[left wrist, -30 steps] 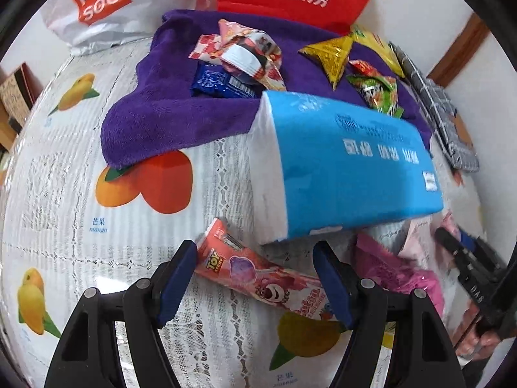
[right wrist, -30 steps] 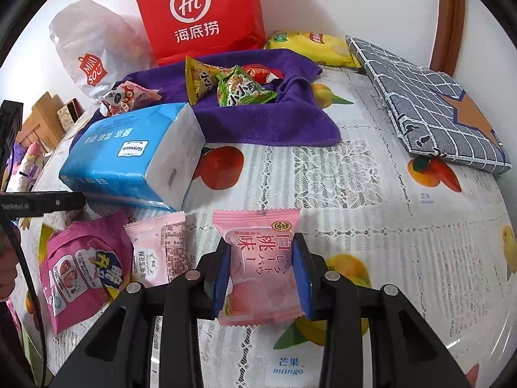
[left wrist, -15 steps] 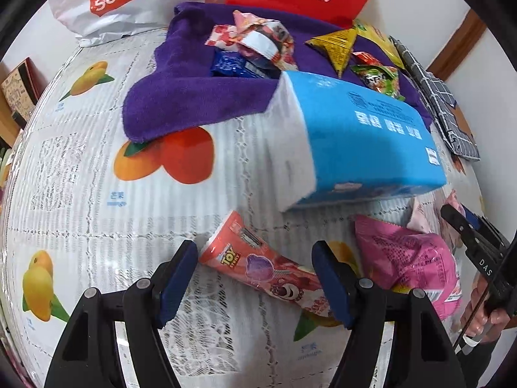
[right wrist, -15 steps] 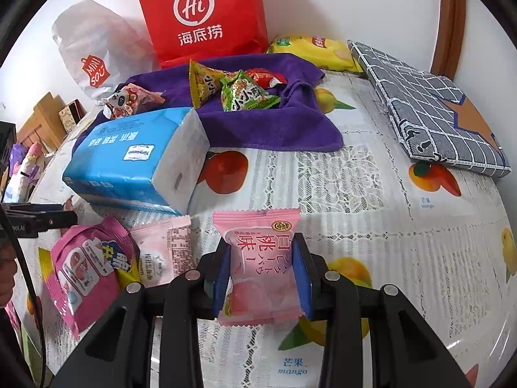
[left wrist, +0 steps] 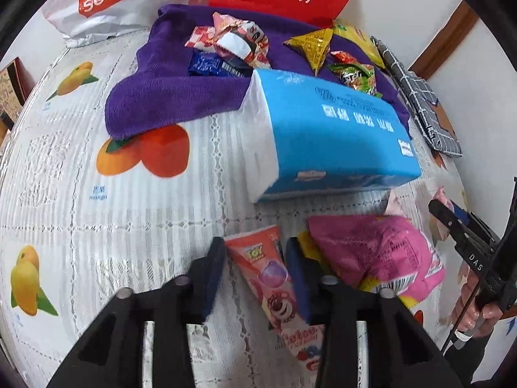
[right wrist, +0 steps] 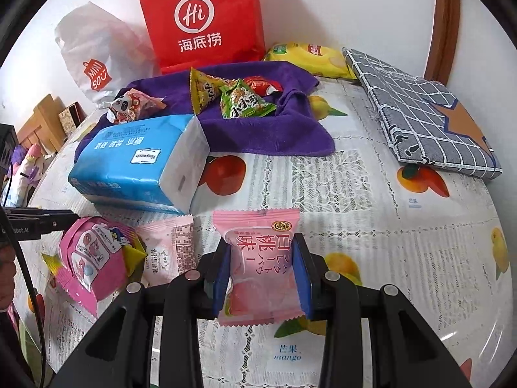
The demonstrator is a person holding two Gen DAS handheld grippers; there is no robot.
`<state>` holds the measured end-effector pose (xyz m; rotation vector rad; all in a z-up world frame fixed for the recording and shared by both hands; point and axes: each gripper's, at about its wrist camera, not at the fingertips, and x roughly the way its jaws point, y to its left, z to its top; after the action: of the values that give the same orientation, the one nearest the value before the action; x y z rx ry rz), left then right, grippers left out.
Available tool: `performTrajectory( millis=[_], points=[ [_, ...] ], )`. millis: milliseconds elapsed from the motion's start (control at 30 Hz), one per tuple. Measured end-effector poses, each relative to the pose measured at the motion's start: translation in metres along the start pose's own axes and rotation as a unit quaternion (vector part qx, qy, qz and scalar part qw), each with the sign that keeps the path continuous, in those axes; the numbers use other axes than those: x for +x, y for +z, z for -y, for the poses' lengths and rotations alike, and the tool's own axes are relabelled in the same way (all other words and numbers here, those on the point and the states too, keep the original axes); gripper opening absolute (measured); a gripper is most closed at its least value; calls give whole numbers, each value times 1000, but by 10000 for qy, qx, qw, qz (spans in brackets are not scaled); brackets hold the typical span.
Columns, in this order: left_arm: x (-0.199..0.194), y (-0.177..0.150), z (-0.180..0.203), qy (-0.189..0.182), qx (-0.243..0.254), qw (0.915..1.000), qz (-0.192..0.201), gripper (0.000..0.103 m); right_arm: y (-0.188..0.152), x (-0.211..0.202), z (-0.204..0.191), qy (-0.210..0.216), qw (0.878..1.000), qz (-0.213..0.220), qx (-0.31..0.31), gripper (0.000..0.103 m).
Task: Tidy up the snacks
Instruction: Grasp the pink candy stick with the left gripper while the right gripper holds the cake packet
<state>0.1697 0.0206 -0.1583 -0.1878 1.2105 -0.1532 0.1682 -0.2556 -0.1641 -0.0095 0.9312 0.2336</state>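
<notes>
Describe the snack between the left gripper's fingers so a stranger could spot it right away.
Start at the blue tissue pack in the table's middle. Just in front of it, between the left gripper fingers, lies a long red Toy Story wrapper. Unlike the puffy pink bag beside it, it is slim, with a pink bear.

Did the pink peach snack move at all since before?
No. The pink peach snack stays pinched in the right hand-held gripper, still in front of the blue tissue pack, above the same yellow mango print.

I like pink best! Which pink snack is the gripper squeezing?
The peach-picture packet, between the right gripper's pads; the other pink packets lie loose.
</notes>
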Motion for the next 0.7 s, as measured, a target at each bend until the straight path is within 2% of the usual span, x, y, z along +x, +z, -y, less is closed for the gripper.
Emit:
performTrajectory(
  millis=[100,467,533,633,700],
  points=[
    [-6,-7,2,5,39,9999,108,59,-1,-3,-2,16,10000,36,-39,36],
    [-6,-32,21,153,187,9997,35,58,-12,-26,-3,73,9996,260,-45,36],
    [-3,-34,24,223,196,9995,52,54,-14,-30,-2,70,9996,287,-32,36],
    [-2,-35,28,322,214,9992,110,42,-17,-38,0,30,9994,350,-25,36],
    [-2,-35,28,413,223,9988,137,28,-19,-43,0,2,9992,387,-23,36]
  ],
)
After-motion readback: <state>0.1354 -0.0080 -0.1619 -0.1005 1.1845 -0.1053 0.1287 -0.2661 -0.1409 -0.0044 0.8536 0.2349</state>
